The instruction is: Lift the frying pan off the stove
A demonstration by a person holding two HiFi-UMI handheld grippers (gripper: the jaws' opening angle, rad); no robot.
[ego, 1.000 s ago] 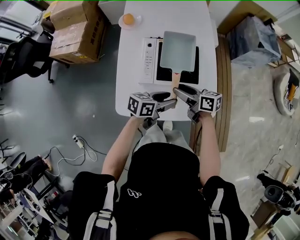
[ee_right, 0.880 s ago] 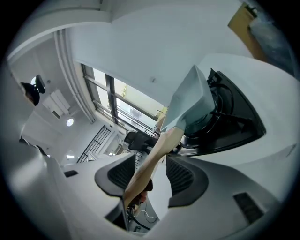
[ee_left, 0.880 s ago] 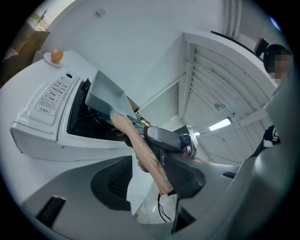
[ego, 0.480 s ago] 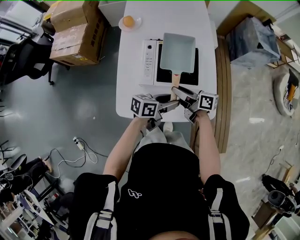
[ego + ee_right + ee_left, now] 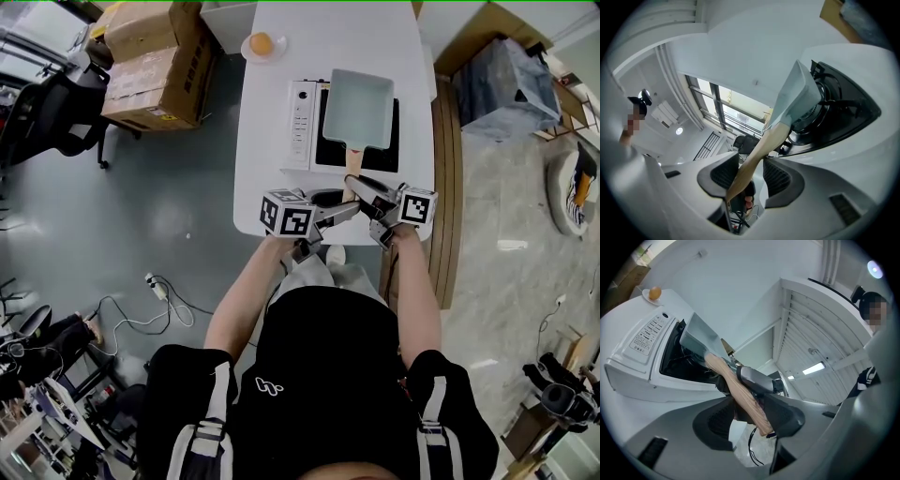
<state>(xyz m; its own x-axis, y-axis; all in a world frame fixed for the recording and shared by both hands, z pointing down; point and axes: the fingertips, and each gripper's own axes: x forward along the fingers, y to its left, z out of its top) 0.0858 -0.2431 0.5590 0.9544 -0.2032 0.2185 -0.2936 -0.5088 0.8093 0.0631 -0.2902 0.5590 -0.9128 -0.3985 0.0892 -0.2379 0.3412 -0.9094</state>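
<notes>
The person stands at the near edge of the white rectangular tabletop (image 5: 267, 187) with both grippers brought in over that edge, the marker cubes turned up. The left gripper (image 5: 750, 418) has its jaws apart. The pale wooden handle (image 5: 352, 161) passes between them and lies against the right-hand jaw, with a dark gap on the other side (a loose fit, not a clamp). The right gripper (image 5: 750, 177) meets the same handle a little farther along. Its jaws are closing round the wood, which runs close to one pad while a gap shows at the other, so they are not yet pressed on it.

The handle leads away to the grey-green rectangular frying pan (image 5: 357, 108), which sits on the black cooking surface of the white tabletop stove (image 5: 301, 124). The stove is midway along the tabletop, nearer the right edge, with its button panel on the left side. Near the far left corner a small white plate (image 5: 249, 49) carries a round orange object (image 5: 262, 42). On the floor beyond the left edge stand brown cardboard boxes (image 5: 155, 61).
</notes>
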